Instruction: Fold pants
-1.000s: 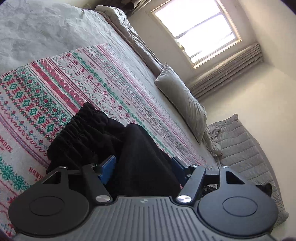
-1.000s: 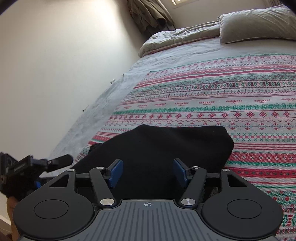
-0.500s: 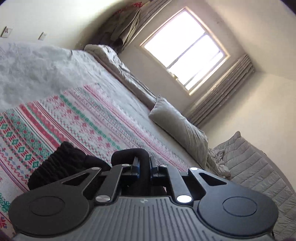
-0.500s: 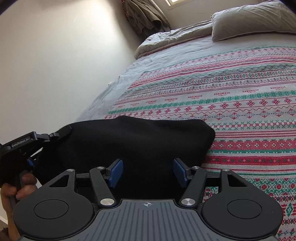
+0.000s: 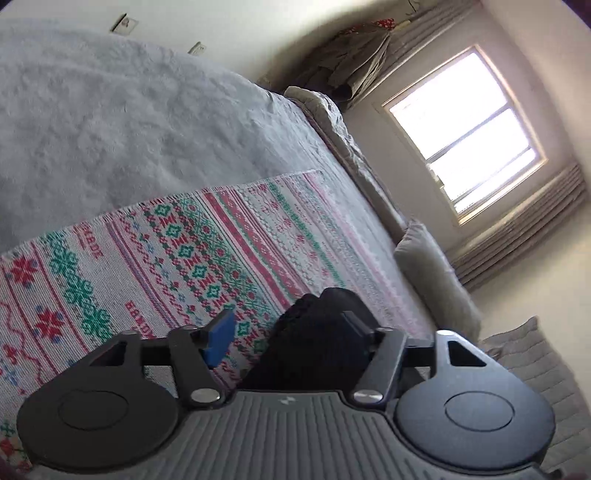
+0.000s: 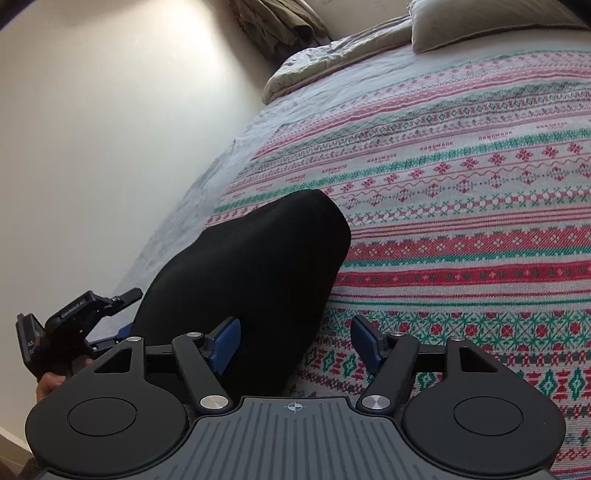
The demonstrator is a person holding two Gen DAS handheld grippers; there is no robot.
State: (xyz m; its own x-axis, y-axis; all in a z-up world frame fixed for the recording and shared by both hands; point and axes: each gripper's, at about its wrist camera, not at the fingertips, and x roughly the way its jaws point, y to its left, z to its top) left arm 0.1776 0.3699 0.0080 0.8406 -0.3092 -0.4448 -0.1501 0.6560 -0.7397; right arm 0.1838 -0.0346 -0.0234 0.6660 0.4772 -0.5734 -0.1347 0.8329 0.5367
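Observation:
The black pants [image 6: 251, 280] lie folded in a thick bundle on the patterned blanket [image 6: 461, 206] near the bed's front edge. In the left wrist view the pants [image 5: 314, 343] sit between the blue pads, nearer the right pad, with nothing gripped. My left gripper [image 5: 288, 332] is open; it also shows at the far left of the right wrist view [image 6: 99, 317], beside the bundle. My right gripper [image 6: 295, 343] is open and empty, its left pad against the bundle's near edge.
The blanket lies on a grey bedspread [image 5: 129, 129]. A grey pillow [image 6: 480, 18] and a rumpled duvet [image 6: 332, 55] lie at the head of the bed. A white wall [image 6: 92, 147] runs along the left side. A window [image 5: 465, 133] is beyond.
My left gripper was shut on the pants half a second ago and has opened, letting them go. The pants now lie in a more compact bundle. My right gripper stayed open and shifted right.

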